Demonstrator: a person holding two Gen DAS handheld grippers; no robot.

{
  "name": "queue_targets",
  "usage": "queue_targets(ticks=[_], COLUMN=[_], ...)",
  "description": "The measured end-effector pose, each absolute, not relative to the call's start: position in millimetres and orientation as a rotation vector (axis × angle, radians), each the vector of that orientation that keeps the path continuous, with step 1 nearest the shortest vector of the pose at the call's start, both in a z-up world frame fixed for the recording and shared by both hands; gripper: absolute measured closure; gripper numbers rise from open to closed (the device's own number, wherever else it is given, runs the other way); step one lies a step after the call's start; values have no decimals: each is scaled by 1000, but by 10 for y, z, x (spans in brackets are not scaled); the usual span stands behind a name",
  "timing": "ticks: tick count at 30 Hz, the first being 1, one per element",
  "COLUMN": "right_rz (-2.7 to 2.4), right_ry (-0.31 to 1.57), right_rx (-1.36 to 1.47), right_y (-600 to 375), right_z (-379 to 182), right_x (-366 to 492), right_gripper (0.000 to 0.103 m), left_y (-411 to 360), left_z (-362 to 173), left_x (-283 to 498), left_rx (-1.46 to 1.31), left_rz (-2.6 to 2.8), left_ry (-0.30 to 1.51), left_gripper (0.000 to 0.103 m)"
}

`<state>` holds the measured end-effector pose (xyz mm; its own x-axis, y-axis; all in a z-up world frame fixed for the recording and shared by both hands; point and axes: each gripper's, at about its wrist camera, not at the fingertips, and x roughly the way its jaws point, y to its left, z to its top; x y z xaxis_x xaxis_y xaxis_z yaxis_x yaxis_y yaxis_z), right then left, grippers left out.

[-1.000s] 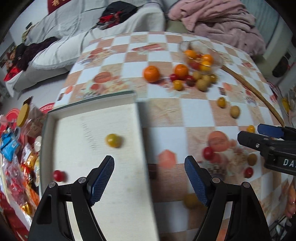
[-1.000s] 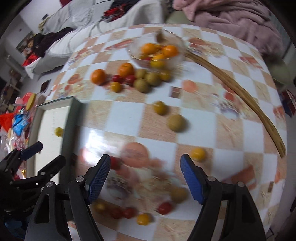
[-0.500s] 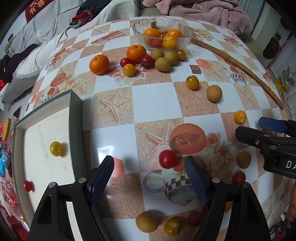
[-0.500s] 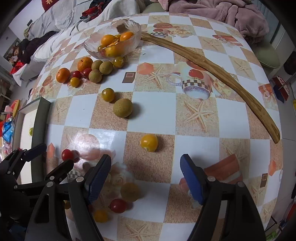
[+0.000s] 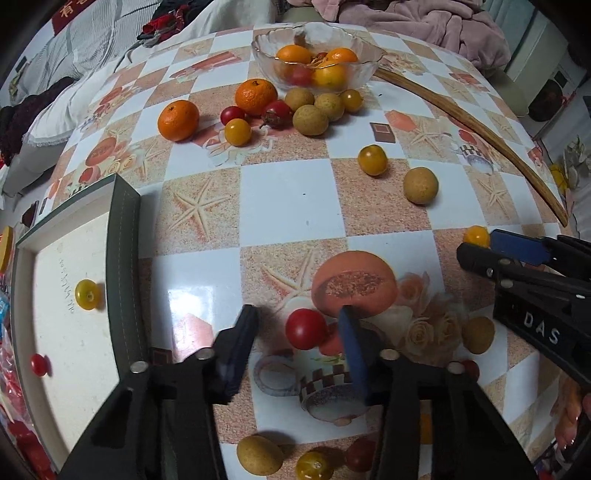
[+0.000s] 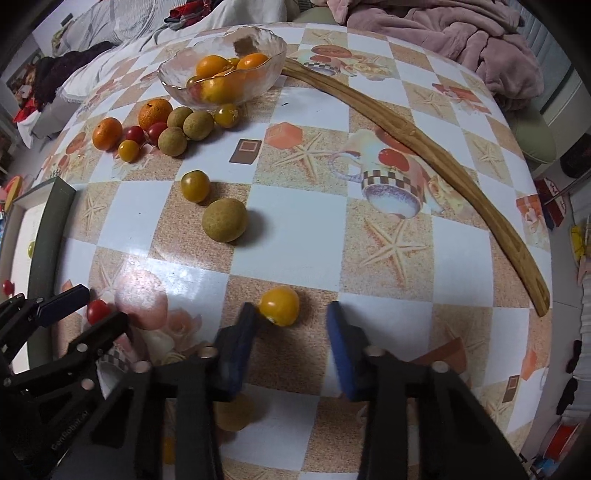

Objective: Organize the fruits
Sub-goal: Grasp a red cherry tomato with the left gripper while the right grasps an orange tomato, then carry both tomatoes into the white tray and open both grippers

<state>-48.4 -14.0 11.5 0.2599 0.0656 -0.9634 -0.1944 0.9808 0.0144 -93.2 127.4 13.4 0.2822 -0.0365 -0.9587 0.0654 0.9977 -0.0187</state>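
Left wrist view: a glass bowl (image 5: 317, 44) stands at the far side of the desk (image 5: 295, 206) and holds oranges and a red tomato. Just in front of it lie two oranges, three brown longans and several red and yellow cherry tomatoes. At the left a shallow tray (image 5: 123, 258) with a dark rim holds one yellow tomato (image 5: 88, 294) and one small red tomato (image 5: 38, 364), well apart. The left tongs (image 5: 297, 328) point steeply down and have just been closing; the red cherry tomato (image 5: 306, 328) sits between the blue pads, near the right one, with a gap at the left, so it is not yet pinched. The right tongs (image 5: 480, 245) enter from the right edge beside a yellow cherry tomato (image 5: 476, 236). A long curved wooden stick (image 5: 476, 125) lies along the right side.

Right wrist view: the bowl (image 6: 221, 70) again holds oranges and yellow fruit, with the cluster of fruit just beside it. The right tongs (image 6: 290, 321) have also just been closing around the yellow cherry tomato (image 6: 279, 305); the left pad touches it, the right pad stands clear. The desk wears a checked cloth printed with starfish, cups and melons. A pink blanket (image 6: 443, 33) and grey bedding (image 6: 110, 22) lie beyond it.
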Motion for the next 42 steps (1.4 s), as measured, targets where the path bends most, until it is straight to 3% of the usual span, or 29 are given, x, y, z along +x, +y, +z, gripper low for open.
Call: queue_targets(ticks=[1, 19, 42], right_rz=[185, 295, 591], right_ry=[1298, 1277, 1253], right_rx=[-103, 78, -83], right_y=[-162, -233, 1413], right_z=[119, 466, 721], right_x=[-482, -636, -754], right_gripper=[81, 80, 80], left_y=[1265, 1732, 3115], left_z=[145, 632, 702], left_x=[-939, -1117, -1797], left_rx=[22, -138, -271], left_rz=[-81, -83, 198], left_ry=[1279, 1207, 1170], left_gripper=[82, 82, 82])
